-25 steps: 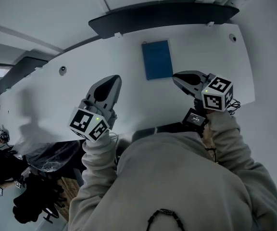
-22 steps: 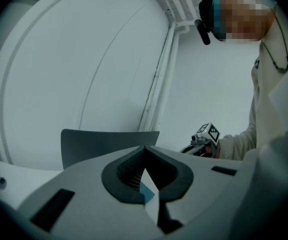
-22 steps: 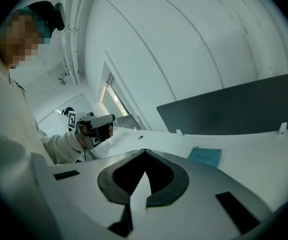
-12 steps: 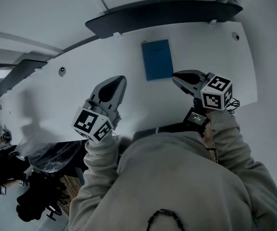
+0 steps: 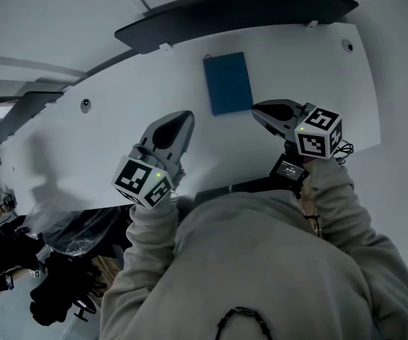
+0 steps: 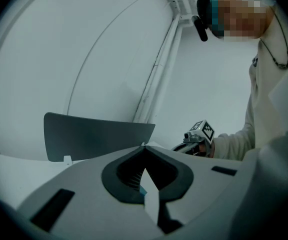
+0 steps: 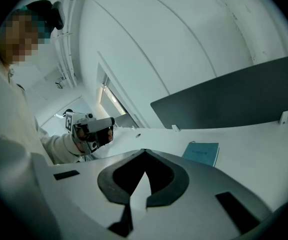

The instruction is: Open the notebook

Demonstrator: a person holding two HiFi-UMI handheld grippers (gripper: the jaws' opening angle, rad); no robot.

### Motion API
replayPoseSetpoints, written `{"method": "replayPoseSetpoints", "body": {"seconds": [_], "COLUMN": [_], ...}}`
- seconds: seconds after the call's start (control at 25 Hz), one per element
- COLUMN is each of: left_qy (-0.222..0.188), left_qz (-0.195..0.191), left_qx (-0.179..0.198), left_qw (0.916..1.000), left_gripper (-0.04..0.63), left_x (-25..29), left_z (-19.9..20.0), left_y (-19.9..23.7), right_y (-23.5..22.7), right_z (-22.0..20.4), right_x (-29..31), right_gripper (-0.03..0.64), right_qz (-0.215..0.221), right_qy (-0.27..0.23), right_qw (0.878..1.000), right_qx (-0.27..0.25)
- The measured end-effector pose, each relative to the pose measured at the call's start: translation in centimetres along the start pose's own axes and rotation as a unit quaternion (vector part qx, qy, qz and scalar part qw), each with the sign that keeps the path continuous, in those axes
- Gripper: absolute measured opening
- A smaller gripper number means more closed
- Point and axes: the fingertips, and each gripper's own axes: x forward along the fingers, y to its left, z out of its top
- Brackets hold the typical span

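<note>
A closed blue notebook (image 5: 227,83) lies flat on the white table (image 5: 105,140), a little past both grippers; it also shows in the right gripper view (image 7: 201,153). My left gripper (image 5: 184,117) hovers near the notebook's lower left corner, apart from it, its jaws meeting at the tips (image 6: 144,146) with nothing held. A sliver of blue shows through its jaw opening. My right gripper (image 5: 256,110) sits just off the notebook's lower right corner, jaws shut (image 7: 144,150) and empty. Each gripper appears in the other's view: the right gripper (image 6: 199,134), the left gripper (image 7: 91,129).
A dark grey panel (image 5: 232,16) stands along the table's far edge. Round cable holes (image 5: 85,105) (image 5: 343,45) sit near the table's left and right ends. Dark chairs and clutter (image 5: 48,289) fill the floor at lower left.
My left gripper has shifted right and forward, closer to the notebook. The right gripper has stayed almost where it was. The notebook has not been touched.
</note>
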Motion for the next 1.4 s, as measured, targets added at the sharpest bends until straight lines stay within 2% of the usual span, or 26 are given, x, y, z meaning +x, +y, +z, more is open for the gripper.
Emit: {"method": "replayPoseSetpoints", "body": {"seconds": [0.24,0.52,0.8,0.96,1.28,1.4], "left_qy": [0.023,0.017,0.032,0.048,0.061,0.067], "left_qz": [-0.017,-0.004,-0.018,-0.028,-0.012,-0.009], "left_qx": [0.019,-0.019,-0.041,-0.041,-0.073,-0.085], "left_qw": [0.9994,0.9997,0.9985,0.9977,0.9954,0.9941], "left_gripper": [-0.005,-0.005,-0.005,-0.005,-0.005,-0.005], "left_x": [0.9,1.8,4.1,4.8,5.2,5.9], "left_z": [-1.5,-2.6,-5.1,-6.4,-9.0,-10.0], "left_y": [-0.2,1.0,-0.5,-0.5,0.9,1.3], "right_y": [-1.0,-2.6,-4.7,-5.9,-8.5,-9.6], "right_z": [-0.1,-0.6,-0.7,-0.9,-2.2,-2.2], "right_x": [0.3,0.6,1.5,2.2,4.1,4.4], "right_gripper": [0.021,0.021,0.021,0.021,0.021,0.021], "right_qz": [0.002,-0.001,-0.011,-0.014,-0.047,-0.049], "right_qy": [0.007,0.011,0.017,0.023,0.044,0.046], "right_qw": [1.0,1.0,1.0,1.0,0.998,0.998], "right_qx": [0.002,0.01,0.012,0.012,-0.002,0.009]}}
